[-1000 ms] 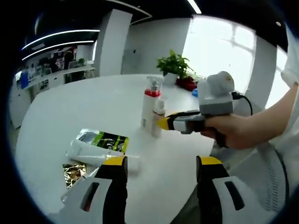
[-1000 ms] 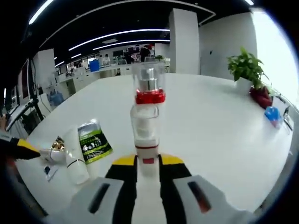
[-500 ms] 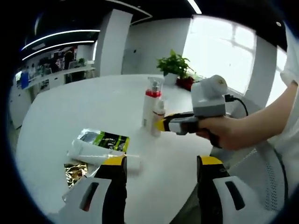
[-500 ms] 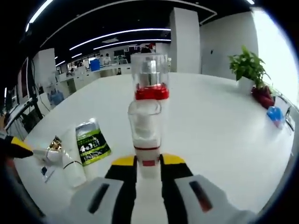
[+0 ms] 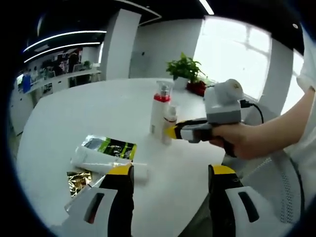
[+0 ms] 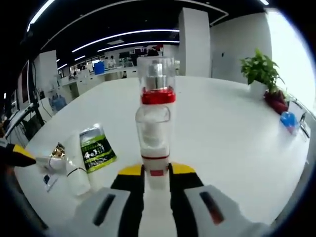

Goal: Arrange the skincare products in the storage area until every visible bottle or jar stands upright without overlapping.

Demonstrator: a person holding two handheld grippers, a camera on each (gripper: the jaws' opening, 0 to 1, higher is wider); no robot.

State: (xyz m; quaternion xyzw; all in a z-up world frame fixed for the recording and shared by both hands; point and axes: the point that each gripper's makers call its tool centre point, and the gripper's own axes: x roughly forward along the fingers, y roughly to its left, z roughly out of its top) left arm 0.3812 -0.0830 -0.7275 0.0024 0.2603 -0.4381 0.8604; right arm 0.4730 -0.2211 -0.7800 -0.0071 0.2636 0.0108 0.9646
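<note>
Partly hidden behind small clear-capped bottle (image 6: 154,143), pinched upright by right gripper (image 6: 156,178), is red-collared bottle (image 6: 157,81). Left gripper (image 5: 170,173) is held spread, empty.

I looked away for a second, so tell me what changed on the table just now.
Very little. The right gripper stays shut on the small bottle, which stands just in front of the tall red-collared bottle; it only wavered slightly sideways. The left gripper stays open above the lying tube and sachets, which have not moved.
</note>
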